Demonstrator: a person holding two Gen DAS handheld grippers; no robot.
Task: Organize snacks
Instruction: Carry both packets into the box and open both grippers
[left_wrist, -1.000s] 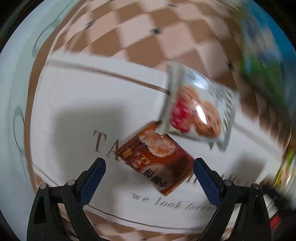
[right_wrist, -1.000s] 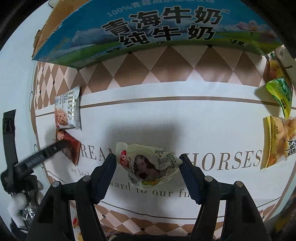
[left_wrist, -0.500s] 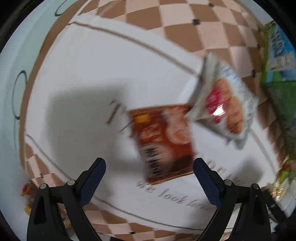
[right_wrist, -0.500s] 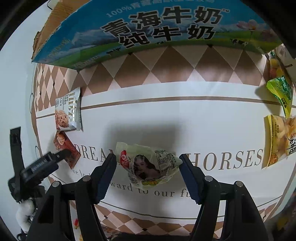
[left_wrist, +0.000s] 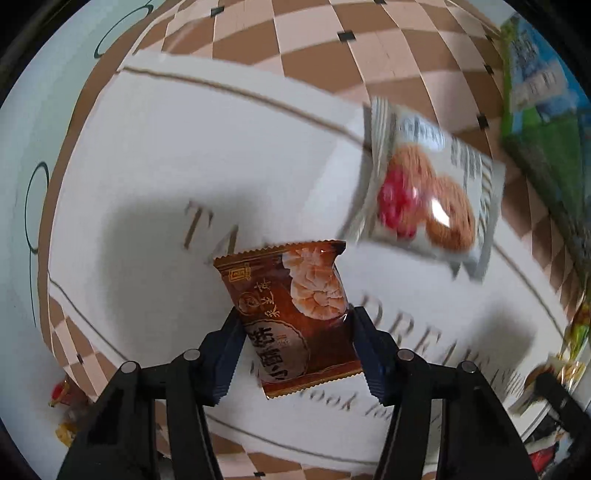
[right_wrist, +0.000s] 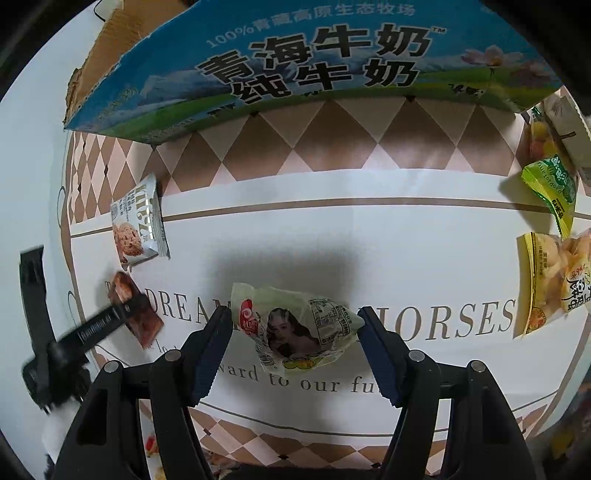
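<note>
Left gripper (left_wrist: 295, 328) pointing straight down over the white tablecloth (left_wrist: 147, 184), jaws just drawn in and now clamped on both sides of the brown snack packet (left_wrist: 291, 314), its foil pinched and creased between the blue pads. Just up and to the right of it, apart from the pads, a silver cookie packet (left_wrist: 432, 188), blurred, lying flat across the cloth's brown border line. Right gripper (right_wrist: 295, 343) tilted steeply down, fingers held around a pale crumpled packet with a portrait print (right_wrist: 295, 328); both pads at the wrapper's ends, though whether pressing or merely touching cannot be told. Behind, a blue and green milk carton box (right_wrist: 314, 66) on the checked edge. At far right, a yellow chip bag (right_wrist: 550, 280) and a green packet (right_wrist: 550, 184), well apart from both grippers.
</note>
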